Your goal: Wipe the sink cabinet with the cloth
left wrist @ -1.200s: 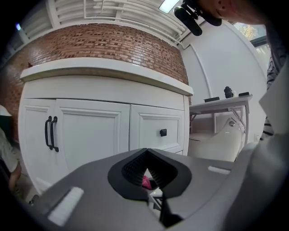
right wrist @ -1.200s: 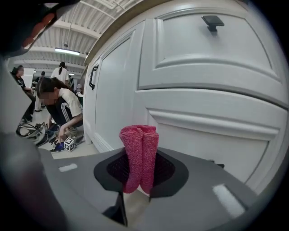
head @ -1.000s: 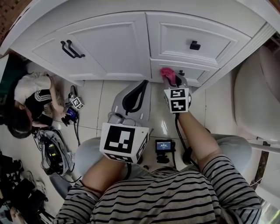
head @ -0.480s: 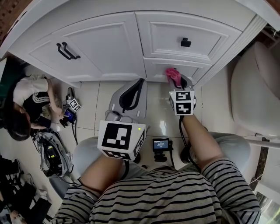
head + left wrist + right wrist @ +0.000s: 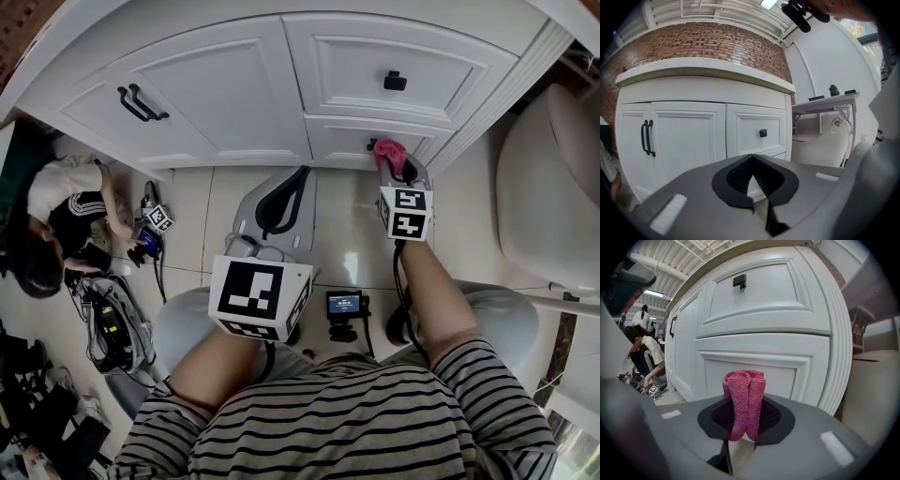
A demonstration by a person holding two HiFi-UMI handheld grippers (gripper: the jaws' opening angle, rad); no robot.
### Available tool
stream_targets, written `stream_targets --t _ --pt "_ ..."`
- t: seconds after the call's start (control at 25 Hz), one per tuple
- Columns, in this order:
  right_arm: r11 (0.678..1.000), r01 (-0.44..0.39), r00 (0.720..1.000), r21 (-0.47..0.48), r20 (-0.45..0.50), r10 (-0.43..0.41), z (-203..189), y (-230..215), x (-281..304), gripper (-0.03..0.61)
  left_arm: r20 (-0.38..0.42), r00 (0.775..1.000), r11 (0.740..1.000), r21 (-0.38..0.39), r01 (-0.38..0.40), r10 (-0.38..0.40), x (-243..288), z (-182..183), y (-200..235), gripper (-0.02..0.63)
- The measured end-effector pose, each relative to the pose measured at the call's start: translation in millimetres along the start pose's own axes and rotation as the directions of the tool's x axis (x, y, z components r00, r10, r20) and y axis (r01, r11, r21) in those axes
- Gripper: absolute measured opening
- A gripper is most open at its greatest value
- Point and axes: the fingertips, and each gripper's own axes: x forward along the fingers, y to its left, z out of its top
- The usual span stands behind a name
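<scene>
- Right gripper (image 5: 394,164) (image 5: 746,405): the jaws are closed on the cloth (image 5: 388,152) (image 5: 745,397). The black pads press in from both sides.
- Cloth: pink knit, folded into an upright bundle. Its lower part is pinched between the pads. Its upper part stands clear above the jaw tips, ahead of the gripper.
- Cloth position: at the front of the sink cabinet (image 5: 225,94) (image 5: 754,329), level with the lower drawer (image 5: 352,141) (image 5: 754,369) and towards that drawer's right end. In the right gripper view the bundle stands in front of the recessed drawer panel. Whether it actually touches the panel cannot be confirmed.
- Upper drawer knob (image 5: 395,81) (image 5: 738,281): black, above the cloth and well apart from it.
- Left gripper (image 5: 298,183) (image 5: 751,164): the jaws are closed with the tips meeting, and a narrow slit is left lower down between the pads. Nothing is held. It is held low over the tiled floor (image 5: 356,244), back from the cabinet, and points at the seam between the door and the drawers.
- Cabinet door (image 5: 187,103) (image 5: 684,136): white, closed, with a pair of black bar handles (image 5: 139,103) (image 5: 646,137). It stands to the left of the cloth, and neither gripper is on it.
- Operator: seated facing the cabinet in a striped shirt, knees apart. A small device with a screen (image 5: 344,306) lies on the floor between the knees.
- Surroundings: a second person (image 5: 56,220) crouches on the floor at the left, beside a marker cube (image 5: 161,218) and some cables. A white fixture (image 5: 553,187) stands to the right of the cabinet.
</scene>
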Motion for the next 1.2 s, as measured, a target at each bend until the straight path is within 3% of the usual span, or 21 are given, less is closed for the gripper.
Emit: stream_targets --t 0.12,0.28,0.48,0.64,0.72,0.8,0.84,0.92,1.0,1.12,1.2 --pt "0.998 0.037 0.999 0.049 -0.020 -0.037 -9 -20 5 0.091 -0.011 1.000 1.000 -0.001 -0.004 0.004 1 -3 1 -0.008" --pt "0.998 0.049 0.998 0.025 -0.031 -0.048 -12 -36 4 0.094 -0.008 1.000 1.000 -0.004 -0.006 0.006 3 -2 3 -0.008" --pt "0.980 0.182 0.982 0.081 -0.071 -0.177 -29 -84 -18 0.098 0.006 1.000 1.000 -0.007 -0.001 0.001 2 1 2 -0.008" --pt "0.938 0.331 0.940 0.106 -0.123 -0.318 -47 -112 -40 0.092 0.016 1.000 1.000 -0.015 -0.004 0.004 -1 3 5 -0.006" --pt "0.963 0.261 0.961 0.065 -0.118 -0.252 -51 -83 -35 0.092 0.024 1.000 1.000 -0.021 -0.007 0.007 -4 6 8 -0.007" --pt "0.996 0.085 0.993 -0.010 -0.083 -0.086 -48 -20 -17 0.092 0.030 0.999 1.000 -0.023 -0.010 0.011 -6 8 10 -0.008" --pt "0.998 -0.014 0.998 -0.060 -0.065 0.010 -46 16 -7 0.092 0.029 1.000 1.000 -0.025 -0.011 0.012 -7 8 10 -0.007" --pt "0.972 -0.183 0.983 -0.147 -0.043 0.178 -43 82 10 0.094 0.018 1.000 1.000 -0.028 -0.013 0.013 -7 8 10 -0.008" --pt "0.935 -0.289 0.957 -0.205 -0.041 0.287 -40 130 27 0.094 0.006 1.000 1.000 -0.025 -0.019 0.019 -7 6 12 -0.007" --pt "0.905 -0.317 0.948 -0.282 -0.070 0.310 -43 153 51 0.094 -0.007 1.000 0.999 -0.022 -0.029 0.029 -4 1 16 -0.008" --pt "0.919 -0.272 0.962 -0.285 -0.084 0.258 -49 136 63 0.094 -0.014 0.999 0.999 -0.022 -0.031 0.031 0 -3 19 -0.008"
